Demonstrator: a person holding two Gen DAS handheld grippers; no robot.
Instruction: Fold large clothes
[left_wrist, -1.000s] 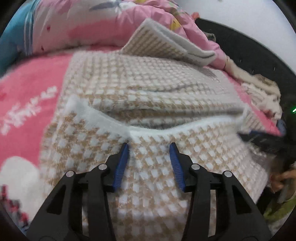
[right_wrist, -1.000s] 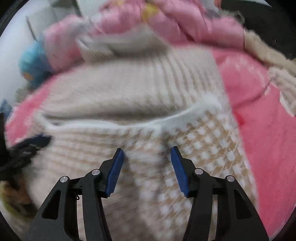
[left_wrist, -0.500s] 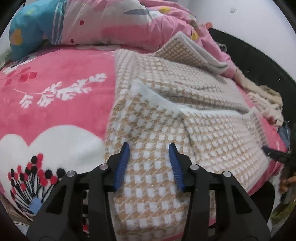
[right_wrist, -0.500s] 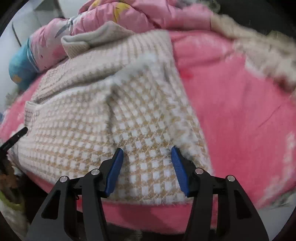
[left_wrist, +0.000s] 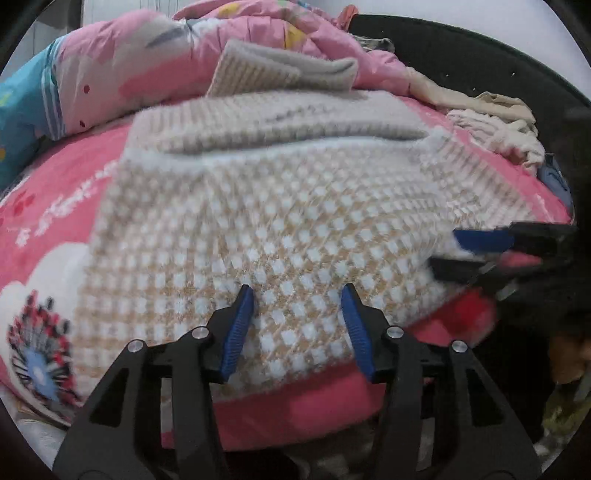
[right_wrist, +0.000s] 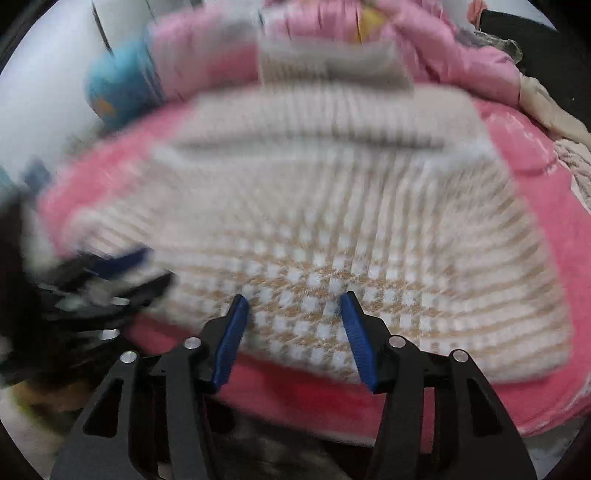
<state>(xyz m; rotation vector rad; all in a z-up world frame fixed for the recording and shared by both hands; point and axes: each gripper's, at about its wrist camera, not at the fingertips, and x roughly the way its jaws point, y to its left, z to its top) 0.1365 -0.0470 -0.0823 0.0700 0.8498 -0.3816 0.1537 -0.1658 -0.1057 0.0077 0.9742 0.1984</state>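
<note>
A beige-and-white checked knit garment (left_wrist: 277, 221) lies folded on the pink bed blanket (left_wrist: 55, 192), its upper layer ending in a white fuzzy edge across the middle. My left gripper (left_wrist: 296, 288) hovers over the garment's near hem; its jaws are opening and nothing is pinched between the blue pads. The right wrist view is blurred and shows the same garment (right_wrist: 332, 229). There my right gripper (right_wrist: 294, 295) also hangs over the near hem, jaws opening and free of cloth. Each gripper shows in the other's view: right gripper (left_wrist: 480, 251), left gripper (right_wrist: 122, 266).
A pink printed quilt (left_wrist: 147, 62) and a blue pillow (left_wrist: 18, 110) are heaped at the back. A pile of cream clothes (left_wrist: 498, 125) lies at the right, against a black headboard (left_wrist: 461, 55). The bed's front edge drops off just below the grippers.
Half a second ago the left gripper was over the garment's left side and the right over its right side; both have swung back toward the middle of the near hem. The garment has not shifted.
</note>
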